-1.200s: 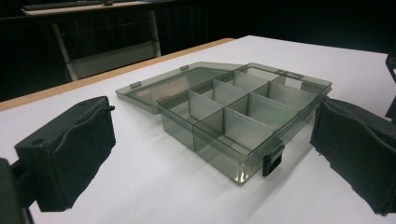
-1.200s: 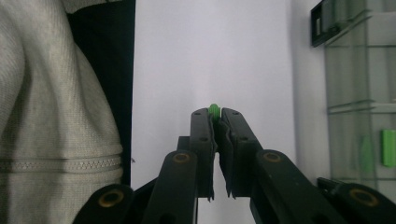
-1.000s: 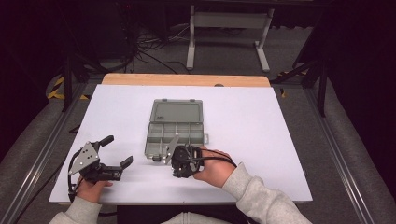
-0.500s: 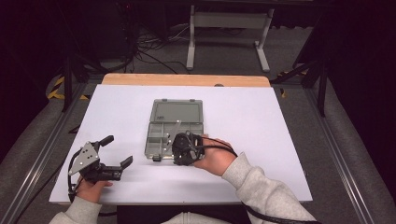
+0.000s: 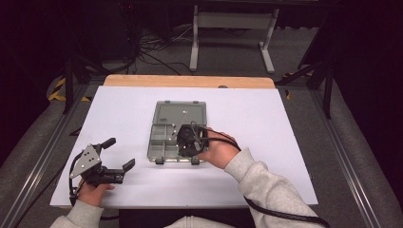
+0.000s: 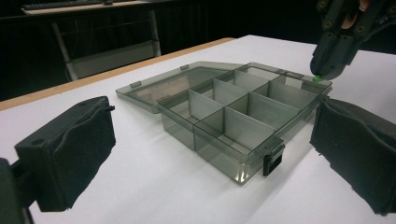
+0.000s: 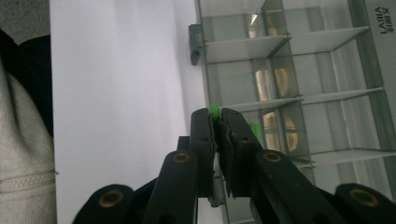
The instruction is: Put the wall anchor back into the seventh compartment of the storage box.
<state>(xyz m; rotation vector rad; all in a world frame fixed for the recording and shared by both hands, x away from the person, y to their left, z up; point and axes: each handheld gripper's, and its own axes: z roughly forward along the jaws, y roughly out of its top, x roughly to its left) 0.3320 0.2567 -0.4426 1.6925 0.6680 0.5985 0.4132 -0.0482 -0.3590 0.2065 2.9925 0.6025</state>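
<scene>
A smoky grey compartment box (image 5: pixel 164 141) lies open mid-table, its lid (image 5: pixel 180 111) flat behind it and its dividers (image 6: pixel 233 107) bare. My right gripper (image 5: pixel 183 142) points down over the box's near right compartments, shut on a small green piece (image 7: pixel 214 110) that sticks out past the jaw tips. From the left gripper view, that green piece (image 6: pixel 317 78) hangs just above the box's rim under the right gripper (image 6: pixel 334 51). My left gripper (image 5: pixel 119 153) rests at the table's front left, open, with nothing between its pads (image 6: pixel 70 149), aimed at the box.
The white table top (image 5: pixel 266 118) has free room on all sides of the box. A wooden strip (image 5: pixel 190 80) runs along its far edge. The box's two front latches (image 6: pixel 273 161) hang open. The right gripper's cable (image 5: pixel 266 209) trails back past the grey sleeve.
My right gripper has moved away from the person, from in front of the box's front edge to over its compartments, rising slightly. The left gripper has stayed put.
</scene>
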